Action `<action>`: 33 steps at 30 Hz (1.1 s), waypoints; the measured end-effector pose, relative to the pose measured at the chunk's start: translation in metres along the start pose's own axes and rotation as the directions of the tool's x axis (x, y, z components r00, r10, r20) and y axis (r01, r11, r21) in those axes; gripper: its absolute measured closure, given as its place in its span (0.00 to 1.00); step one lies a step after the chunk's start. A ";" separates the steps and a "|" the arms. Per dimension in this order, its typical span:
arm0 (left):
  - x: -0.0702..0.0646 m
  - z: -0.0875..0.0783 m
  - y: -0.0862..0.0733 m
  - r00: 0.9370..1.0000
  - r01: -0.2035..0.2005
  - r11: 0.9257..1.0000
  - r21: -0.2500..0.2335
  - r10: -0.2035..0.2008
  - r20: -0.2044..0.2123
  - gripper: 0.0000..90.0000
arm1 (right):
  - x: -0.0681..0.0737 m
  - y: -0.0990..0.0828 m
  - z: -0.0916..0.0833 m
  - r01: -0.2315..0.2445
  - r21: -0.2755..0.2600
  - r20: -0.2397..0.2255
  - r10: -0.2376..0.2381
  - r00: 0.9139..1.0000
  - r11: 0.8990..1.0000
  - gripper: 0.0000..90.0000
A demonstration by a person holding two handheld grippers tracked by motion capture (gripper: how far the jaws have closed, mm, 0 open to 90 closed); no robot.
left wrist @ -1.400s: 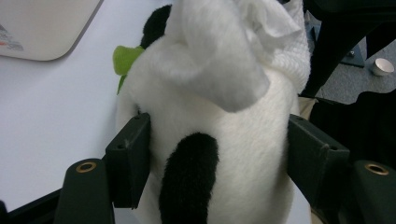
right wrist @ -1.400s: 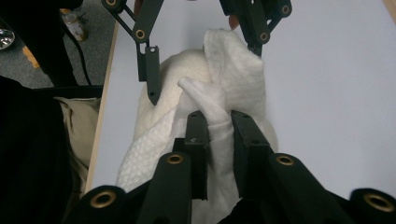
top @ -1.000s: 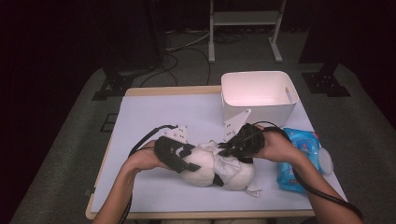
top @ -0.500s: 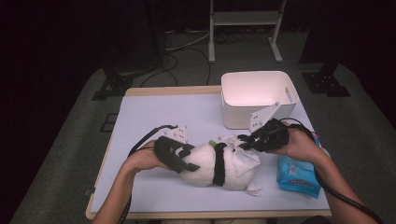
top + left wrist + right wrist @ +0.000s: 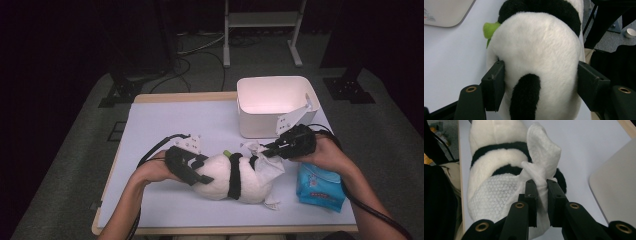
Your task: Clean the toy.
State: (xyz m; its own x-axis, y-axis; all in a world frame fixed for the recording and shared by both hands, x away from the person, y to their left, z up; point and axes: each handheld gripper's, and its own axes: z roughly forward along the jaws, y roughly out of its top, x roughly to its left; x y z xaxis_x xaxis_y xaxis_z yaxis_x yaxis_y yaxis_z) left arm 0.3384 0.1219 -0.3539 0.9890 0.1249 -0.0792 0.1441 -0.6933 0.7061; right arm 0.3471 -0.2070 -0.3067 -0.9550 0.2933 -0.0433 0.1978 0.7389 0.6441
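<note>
A black-and-white panda plush [image 5: 227, 180] lies on its side on the white table [image 5: 165, 125]. My left gripper [image 5: 197, 172] is shut on the plush's rounded rear, with both pads [image 5: 494, 85] pressing into the white fur [image 5: 536, 47]. A green bit [image 5: 489, 28] pokes out beside the plush. My right gripper [image 5: 267, 150] is shut on a white tissue [image 5: 267, 167] draped over the panda's head end. In the right gripper view, the tissue [image 5: 541, 152] is pinched between the jaws of the right gripper [image 5: 541, 187] and spreads over the plush [image 5: 494, 157].
A white bin [image 5: 272, 107] stands at the back right of the table, close behind the right gripper; its corner [image 5: 616, 190] is in the right gripper view. A blue tissue pack [image 5: 320, 187] lies near the front right edge. Bare tabletop stretches behind the plush.
My right gripper has moved to the right, away from over the plush towards the bin, drawing the tissue with it. The left gripper and the plush have stayed put.
</note>
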 end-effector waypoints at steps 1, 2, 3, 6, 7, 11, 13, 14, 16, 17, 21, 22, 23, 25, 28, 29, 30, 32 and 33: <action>0.000 0.000 0.001 1.000 -0.004 1.000 0.001 0.004 0.001 0.34 | 0.000 0.002 0.001 0.000 0.001 -0.005 0.000 1.000 1.000 0.88; -0.001 0.000 0.001 1.000 -0.003 1.000 0.001 0.003 0.000 0.34 | 0.001 0.004 0.002 -0.002 0.004 -0.008 0.002 1.000 1.000 0.88; -0.001 0.000 0.002 1.000 -0.005 1.000 0.004 0.005 -0.001 0.34 | 0.000 0.005 0.004 0.005 0.003 -0.014 -0.005 1.000 1.000 0.88; -0.001 0.000 0.001 1.000 -0.004 1.000 0.010 0.004 -0.002 0.34 | 0.001 0.010 0.008 0.013 0.003 -0.023 -0.013 1.000 1.000 0.88; 0.000 0.000 0.001 1.000 -0.006 1.000 0.009 0.006 -0.002 0.34 | 0.001 0.010 0.008 0.013 0.001 -0.025 -0.013 1.000 1.000 0.88; 0.000 0.000 -0.002 1.000 0.001 1.000 -0.005 -0.001 -0.001 0.34 | 0.001 0.005 0.004 -0.007 -0.010 -0.031 0.007 1.000 1.000 0.88; 0.000 0.000 -0.003 1.000 0.007 1.000 -0.009 -0.007 -0.001 0.34 | 0.000 0.000 0.001 -0.014 -0.016 -0.030 0.013 0.999 1.000 0.88; 0.000 0.000 -0.003 1.000 0.007 1.000 -0.009 -0.007 -0.001 0.34 | 0.000 -0.003 0.000 -0.019 -0.019 -0.031 0.019 0.999 1.000 0.88; 0.001 0.000 -0.003 1.000 0.009 1.000 -0.010 -0.009 -0.001 0.34 | 0.000 -0.008 -0.002 -0.030 -0.022 -0.034 0.030 0.999 0.999 0.88; 0.000 0.000 -0.003 1.000 0.007 1.000 -0.009 -0.007 -0.002 0.34 | 0.001 -0.010 -0.003 -0.036 -0.025 -0.034 0.036 0.999 0.999 0.88; 0.000 0.000 -0.002 1.000 -0.001 1.000 -0.009 0.001 -0.004 0.34 | 0.002 -0.018 -0.004 -0.048 -0.046 -0.043 0.046 0.998 0.998 0.88; 0.000 0.000 -0.001 1.000 -0.002 1.000 -0.010 0.002 -0.004 0.34 | 0.003 -0.019 -0.003 -0.048 -0.050 -0.046 0.046 0.998 0.998 0.88; 0.000 0.000 -0.001 1.000 -0.001 1.000 -0.010 0.001 -0.004 0.34 | 0.004 -0.019 -0.003 -0.047 -0.052 -0.048 0.044 0.998 0.998 0.88; 0.000 0.000 0.001 1.000 0.000 1.000 -0.006 0.000 -0.004 0.34 | 0.006 -0.019 -0.003 -0.048 -0.061 -0.058 0.045 0.997 0.997 0.88; 0.000 -0.001 0.003 1.000 0.002 1.000 0.001 -0.002 -0.006 0.34 | 0.009 -0.014 0.000 -0.038 -0.063 -0.067 0.033 0.997 0.997 0.88; -0.001 -0.001 0.003 1.000 0.002 1.000 0.003 -0.002 -0.008 0.34 | 0.010 -0.012 0.001 -0.026 -0.064 -0.071 0.021 0.997 0.998 0.88; -0.001 -0.001 0.003 1.000 0.001 1.000 0.004 -0.001 -0.008 0.34 | 0.012 -0.010 0.003 -0.019 -0.065 -0.076 0.014 0.997 0.998 0.88; 0.000 -0.001 0.001 1.000 0.000 1.000 0.003 0.000 -0.009 0.34 | 0.014 -0.008 0.004 -0.009 -0.065 -0.081 0.004 0.997 0.998 0.88; 0.000 -0.001 0.000 1.000 0.005 1.000 -0.001 -0.005 -0.008 0.34 | 0.014 -0.008 0.004 -0.010 -0.065 -0.081 0.005 0.997 0.998 0.88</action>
State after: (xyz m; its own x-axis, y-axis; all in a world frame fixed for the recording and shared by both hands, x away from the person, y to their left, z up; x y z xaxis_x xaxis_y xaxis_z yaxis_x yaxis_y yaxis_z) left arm 0.3381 0.1222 -0.3529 0.9879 0.1344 -0.0772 0.1493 -0.6918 0.7065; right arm 0.3328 -0.2063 -0.3153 -0.9689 0.2466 0.0217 0.1924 0.6947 0.6931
